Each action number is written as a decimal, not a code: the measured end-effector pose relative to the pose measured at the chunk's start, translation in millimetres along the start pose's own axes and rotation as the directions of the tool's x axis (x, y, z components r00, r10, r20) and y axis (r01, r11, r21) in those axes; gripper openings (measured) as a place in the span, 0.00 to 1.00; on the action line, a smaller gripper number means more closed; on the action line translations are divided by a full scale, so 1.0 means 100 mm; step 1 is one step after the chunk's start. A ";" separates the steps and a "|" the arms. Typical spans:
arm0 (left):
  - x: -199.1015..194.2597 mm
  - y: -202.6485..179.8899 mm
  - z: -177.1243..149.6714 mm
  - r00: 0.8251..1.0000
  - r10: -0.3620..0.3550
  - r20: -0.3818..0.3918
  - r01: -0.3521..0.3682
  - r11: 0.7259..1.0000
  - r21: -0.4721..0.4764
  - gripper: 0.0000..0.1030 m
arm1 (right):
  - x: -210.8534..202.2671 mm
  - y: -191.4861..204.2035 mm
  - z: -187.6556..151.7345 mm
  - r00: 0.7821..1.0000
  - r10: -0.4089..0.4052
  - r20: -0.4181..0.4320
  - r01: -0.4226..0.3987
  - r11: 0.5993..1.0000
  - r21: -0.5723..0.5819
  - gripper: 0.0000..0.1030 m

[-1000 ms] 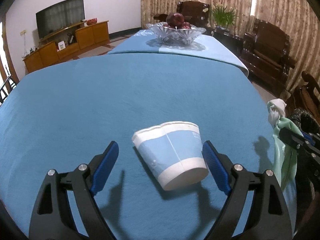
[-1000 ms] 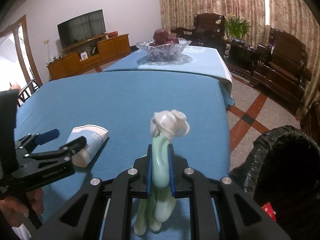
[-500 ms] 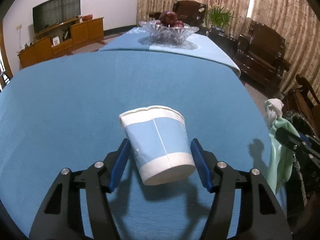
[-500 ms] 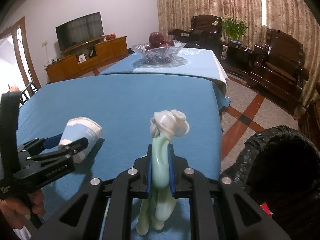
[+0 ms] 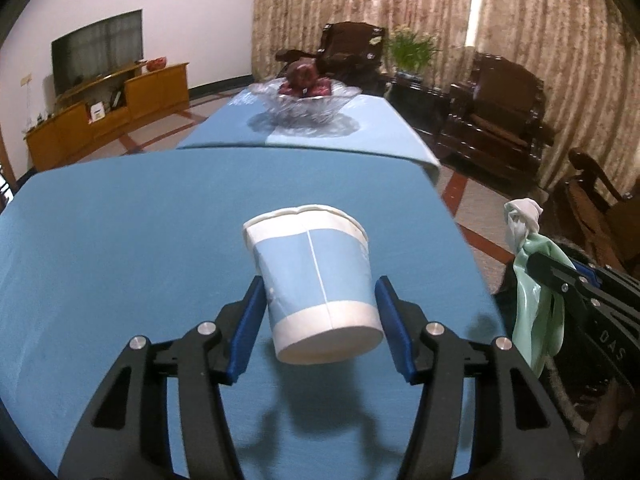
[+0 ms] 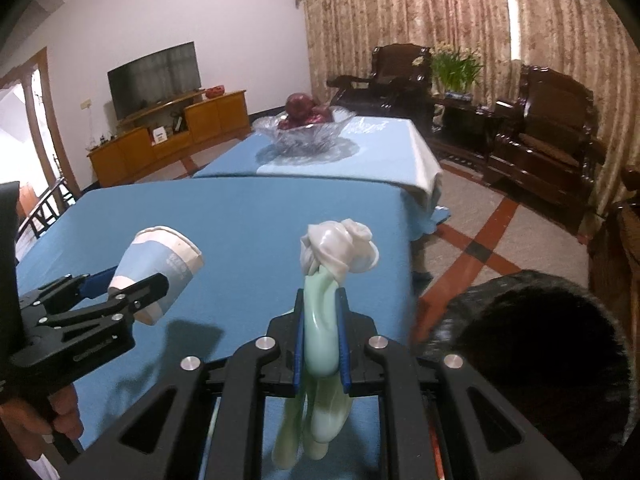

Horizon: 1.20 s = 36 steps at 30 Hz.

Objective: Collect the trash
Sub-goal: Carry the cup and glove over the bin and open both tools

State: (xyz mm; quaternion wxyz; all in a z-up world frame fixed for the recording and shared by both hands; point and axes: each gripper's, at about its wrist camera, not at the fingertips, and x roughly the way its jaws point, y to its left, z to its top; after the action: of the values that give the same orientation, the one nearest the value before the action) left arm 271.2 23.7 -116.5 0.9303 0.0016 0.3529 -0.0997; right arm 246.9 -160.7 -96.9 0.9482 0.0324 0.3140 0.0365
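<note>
A blue-and-white paper cup (image 5: 316,280) hangs tilted above the blue tablecloth (image 5: 120,240), its rim pointing away from me. My left gripper (image 5: 319,286) grips it near the base, and its jaws are still closing, with the blue pads pressed on both sides. The right wrist view shows the same cup (image 6: 160,264) in the left gripper (image 6: 132,284), a hand on the handle below. My right gripper (image 6: 320,296) is shut on a knotted pale green and white plastic bag (image 6: 320,332), which dangles off the table's right edge. That bag (image 5: 532,280) also shows at the right of the left wrist view.
A trash bin with a black liner (image 6: 540,340) stands on the floor just right of the table. A glass bowl of red fruit (image 5: 304,100) sits on the far table. Dark wooden armchairs (image 6: 552,128) line the curtained wall, with a TV cabinet (image 6: 168,136) at left.
The left gripper closed on the cup where it lay on the cloth and lifted it off. The right gripper rose a little with the bag still in it.
</note>
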 end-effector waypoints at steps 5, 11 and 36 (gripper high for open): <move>-0.10 -0.36 0.07 0.998 -0.058 0.015 0.057 0.998 0.041 0.52 | -0.28 -0.28 0.02 0.999 -0.039 0.020 0.038 0.999 0.034 0.13; -0.15 -0.80 0.09 0.992 -0.125 0.025 0.123 0.989 0.080 0.52 | -0.57 -0.63 0.00 0.994 -0.106 0.038 0.103 0.993 0.063 0.13; -0.05 -2.42 -0.15 0.935 -0.352 -0.041 0.353 0.910 0.217 0.52 | -1.25 -1.90 -0.42 0.944 -0.329 0.022 0.320 0.932 0.170 0.13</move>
State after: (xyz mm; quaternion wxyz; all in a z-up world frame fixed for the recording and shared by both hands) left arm 212.5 -210.9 -107.7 0.8908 0.0412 0.3348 -0.3043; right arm 131.5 -359.0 -72.3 0.9428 0.0589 0.2933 -0.1473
